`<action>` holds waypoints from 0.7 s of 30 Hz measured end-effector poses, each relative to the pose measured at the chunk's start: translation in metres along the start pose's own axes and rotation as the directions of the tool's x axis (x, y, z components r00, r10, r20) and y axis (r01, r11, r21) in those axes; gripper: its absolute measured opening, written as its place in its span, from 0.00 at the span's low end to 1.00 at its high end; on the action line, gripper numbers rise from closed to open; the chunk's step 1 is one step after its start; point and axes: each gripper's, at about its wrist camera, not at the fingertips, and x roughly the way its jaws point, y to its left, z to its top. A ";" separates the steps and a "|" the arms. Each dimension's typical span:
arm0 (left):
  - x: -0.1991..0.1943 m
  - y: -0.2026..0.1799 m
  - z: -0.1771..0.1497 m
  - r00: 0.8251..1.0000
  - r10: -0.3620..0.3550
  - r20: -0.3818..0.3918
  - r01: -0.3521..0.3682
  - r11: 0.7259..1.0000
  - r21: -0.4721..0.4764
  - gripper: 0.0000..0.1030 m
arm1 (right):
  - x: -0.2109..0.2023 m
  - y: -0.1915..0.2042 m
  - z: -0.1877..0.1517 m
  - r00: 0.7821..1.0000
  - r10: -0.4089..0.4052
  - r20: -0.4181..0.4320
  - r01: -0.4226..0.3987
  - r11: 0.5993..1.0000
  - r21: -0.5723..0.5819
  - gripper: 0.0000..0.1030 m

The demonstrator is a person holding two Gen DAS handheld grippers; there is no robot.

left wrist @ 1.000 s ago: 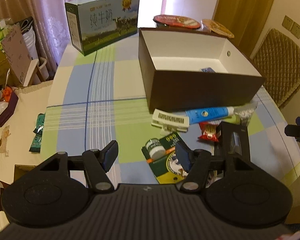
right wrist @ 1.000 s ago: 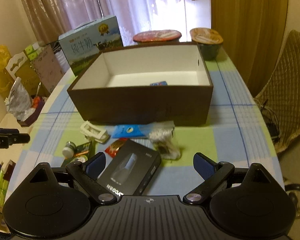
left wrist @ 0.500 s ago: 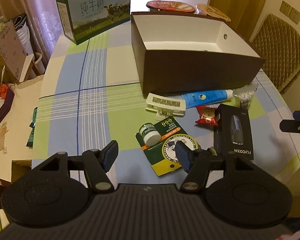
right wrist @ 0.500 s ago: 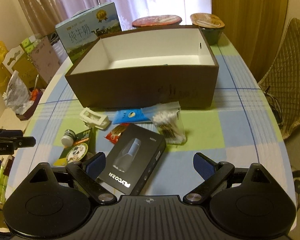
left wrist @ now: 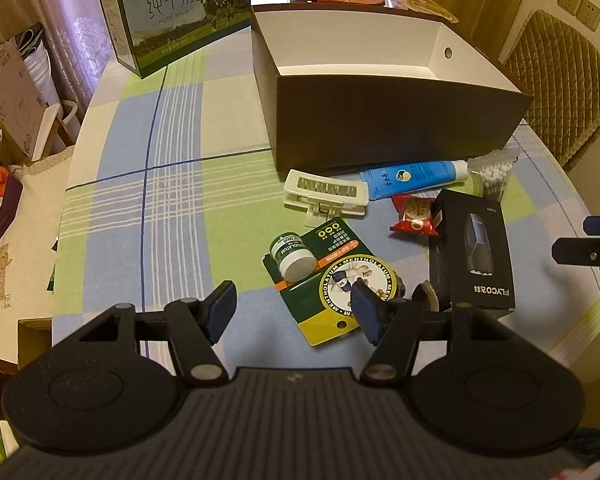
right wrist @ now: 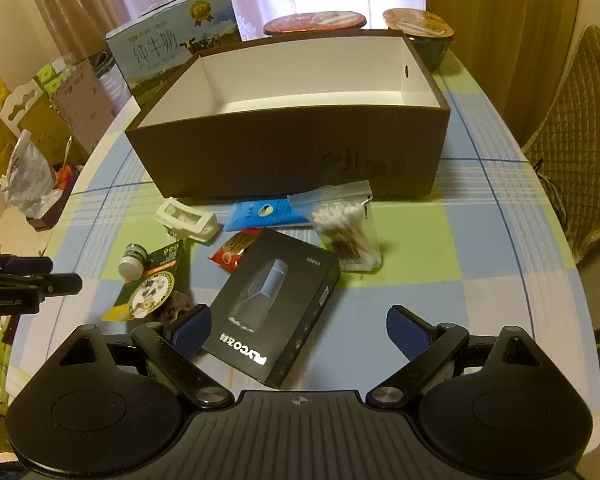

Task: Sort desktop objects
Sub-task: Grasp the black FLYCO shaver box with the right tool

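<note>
Left gripper (left wrist: pixel 292 306): fingers spread, holding nothing, above the green card (left wrist: pixel 332 280); its right finger overlaps the card's edge. Right gripper (right wrist: pixel 299 330): fingers wide apart, empty, black box (right wrist: pixel 274 304) between them on the bench (right wrist: pixel 480 248). At 12 o'clock: red packet (right wrist: pixel 234 254), blue tube (right wrist: pixel 266 214), swab bag (right wrist: pixel 350 228), white clip (right wrist: pixel 188 220). Beyond: open brown box (right wrist: pixel 292 160). At 10 o'clock: small jar (right wrist: pixel 133 259).

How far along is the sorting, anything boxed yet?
Nothing shows inside the brown box, though its floor is mostly hidden. Both the left gripper and right gripper are open and empty. Still on the table: black carton, blue tube, cotton swabs, white clip, small jar.
</note>
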 end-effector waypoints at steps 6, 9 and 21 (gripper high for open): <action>0.005 0.001 0.000 1.000 0.000 -0.009 0.000 1.000 0.001 0.57 | 0.008 0.002 0.001 1.000 -0.006 -0.012 0.006 1.000 0.005 0.89; 0.009 0.002 0.001 1.000 0.001 -0.015 -0.001 1.000 -0.001 0.57 | 0.014 0.004 0.001 1.000 -0.013 -0.021 0.013 1.000 0.006 0.89; 0.030 0.014 0.001 0.999 0.014 -0.050 -0.015 1.000 -0.023 0.57 | 0.057 0.022 -0.001 0.996 -0.021 -0.081 0.021 1.000 0.000 0.89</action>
